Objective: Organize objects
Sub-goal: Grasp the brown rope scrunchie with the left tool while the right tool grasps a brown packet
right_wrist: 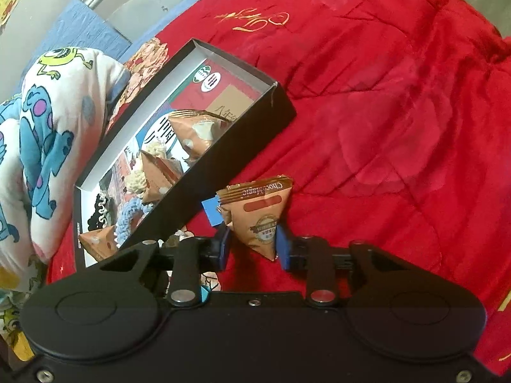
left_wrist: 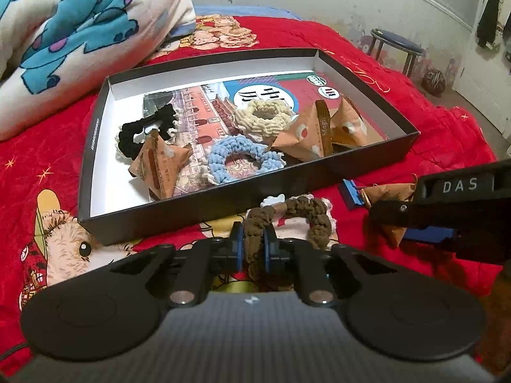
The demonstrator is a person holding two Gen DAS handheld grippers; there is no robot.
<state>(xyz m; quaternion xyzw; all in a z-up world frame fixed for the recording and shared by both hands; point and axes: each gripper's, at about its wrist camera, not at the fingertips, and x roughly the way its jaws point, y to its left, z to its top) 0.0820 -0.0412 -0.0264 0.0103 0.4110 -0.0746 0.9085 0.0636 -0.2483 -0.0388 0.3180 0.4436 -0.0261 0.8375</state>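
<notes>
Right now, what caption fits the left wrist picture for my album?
Left gripper pinches a brown scrunchie beside the black box.

Black hand-held gripper [left_wrist: 254, 249] with blue pads [left_wrist: 237, 249], silver screws

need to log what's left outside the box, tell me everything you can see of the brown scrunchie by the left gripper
The brown knitted fabric scrunchie is a thick, ruffled loop of olive-brown yarn-like material with pale pink or white trim showing at its far edge. It lies on the red printed bedspread, just outside the near wall of the shallow black cardboard box. The left gripper has its blue-padded jaws shut on the loop's near-left part, bunching it between them. The rest arcs away to the right, resting on the bedspread.
</notes>
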